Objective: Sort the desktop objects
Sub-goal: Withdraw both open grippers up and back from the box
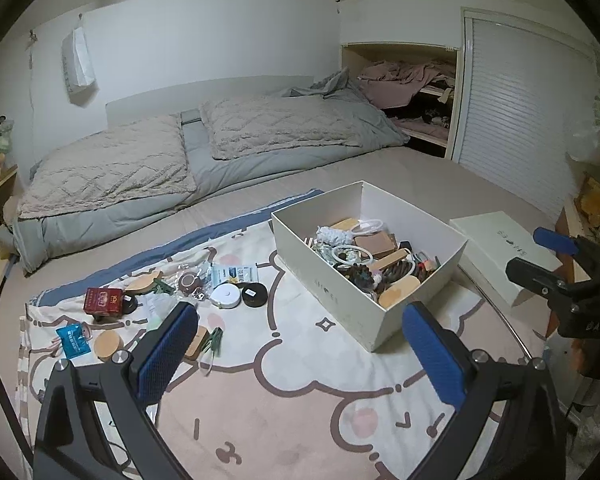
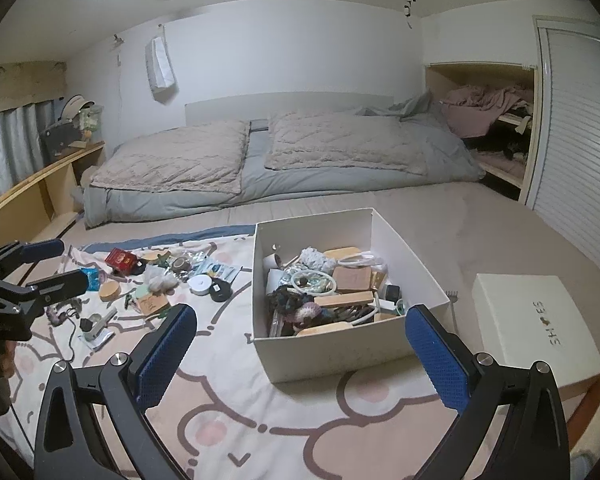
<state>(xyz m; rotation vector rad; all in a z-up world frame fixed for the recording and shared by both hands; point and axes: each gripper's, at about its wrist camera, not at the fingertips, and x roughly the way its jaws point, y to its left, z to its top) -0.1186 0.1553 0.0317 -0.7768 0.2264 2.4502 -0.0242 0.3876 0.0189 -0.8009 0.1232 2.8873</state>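
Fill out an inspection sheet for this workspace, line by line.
Surface: cartoon-print blanket spread over a bed.
Job's things: open white box holding many small items; its lid, marked SHOES, lies to its right.
Clutter: red box, white round case, black round case, wooden discs and packets lie loose left of the box.
Grippers: left gripper and right gripper both open, empty.
Cables: thin black cable on the blanket, at left.
Surroundings: pillows, open closet with clothes.

"SH ES", a small mark between, on the white box lid [image 2: 536,320].
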